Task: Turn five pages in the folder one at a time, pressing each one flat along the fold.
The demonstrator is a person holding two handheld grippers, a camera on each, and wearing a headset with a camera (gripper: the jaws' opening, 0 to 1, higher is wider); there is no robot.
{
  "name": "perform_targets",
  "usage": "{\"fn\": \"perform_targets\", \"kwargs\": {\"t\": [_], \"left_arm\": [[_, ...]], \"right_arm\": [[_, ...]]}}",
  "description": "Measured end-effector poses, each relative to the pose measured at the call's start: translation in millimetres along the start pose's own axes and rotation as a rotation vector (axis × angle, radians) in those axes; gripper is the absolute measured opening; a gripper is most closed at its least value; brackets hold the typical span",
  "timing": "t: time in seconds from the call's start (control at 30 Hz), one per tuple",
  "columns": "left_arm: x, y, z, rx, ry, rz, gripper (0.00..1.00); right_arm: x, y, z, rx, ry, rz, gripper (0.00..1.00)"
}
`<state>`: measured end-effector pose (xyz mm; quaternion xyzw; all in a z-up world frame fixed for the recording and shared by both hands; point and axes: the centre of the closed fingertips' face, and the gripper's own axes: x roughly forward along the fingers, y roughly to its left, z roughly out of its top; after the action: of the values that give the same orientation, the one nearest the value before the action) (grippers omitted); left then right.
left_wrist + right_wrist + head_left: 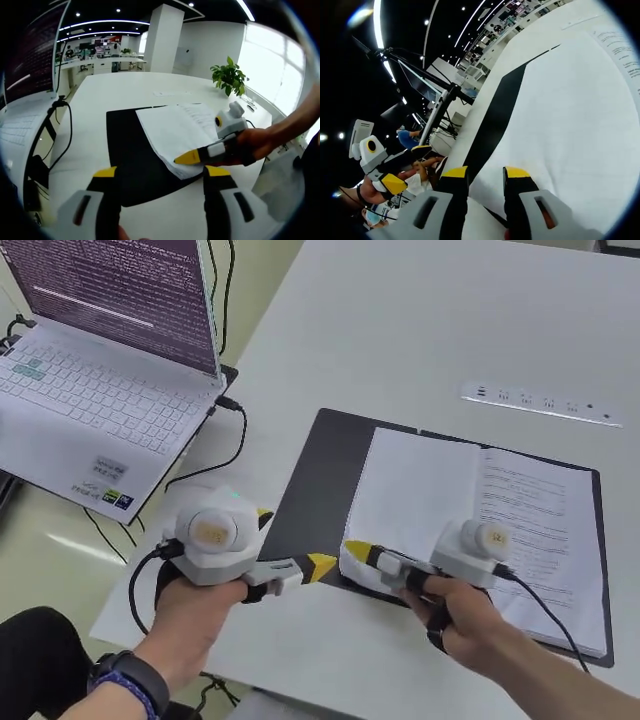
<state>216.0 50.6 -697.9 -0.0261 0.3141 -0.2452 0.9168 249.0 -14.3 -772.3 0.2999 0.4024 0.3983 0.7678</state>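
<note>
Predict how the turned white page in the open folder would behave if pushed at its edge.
Likely floppy: the page is thin paper lying over the black folder. Probably light, so a push near the right gripper may buckle it rather than slide it.

Open-plan office: white worktable (400, 320), open laptop (90, 390), potted plant (229, 77), ceiling downlights (118, 10), rows of desks (100, 62) behind.

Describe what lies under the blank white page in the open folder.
The blank white page rests on the folder's black inside cover, which shows beyond its left edge. The cover beneath the sheet, and any pages below it, are hidden.
</note>
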Motion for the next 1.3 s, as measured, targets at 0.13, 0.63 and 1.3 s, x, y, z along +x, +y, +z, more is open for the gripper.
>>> {"fn": "perform_targets", "kwargs": {"t": [0.13,0.63,1.3], "left_arm": [[-0.5,1.1,-0.3,-0.002,0.0,0.002,0.68],[11.8,-7.2,-7.9,-0.007,0.019,-0.022,0.66],[62.3,-33.8,4.3,0.025,0.034,-0.088,0.18]], "right_arm": [[-0.4,1.9,0.2,-0.004,-0.003,0.007,0.29],[-14.5,12.7,11.0,-0.021,-0.039,0.051,0.4],[-81.4,-14.8,72.6,-0.105,-0.145,-0.002,0.29]]}}
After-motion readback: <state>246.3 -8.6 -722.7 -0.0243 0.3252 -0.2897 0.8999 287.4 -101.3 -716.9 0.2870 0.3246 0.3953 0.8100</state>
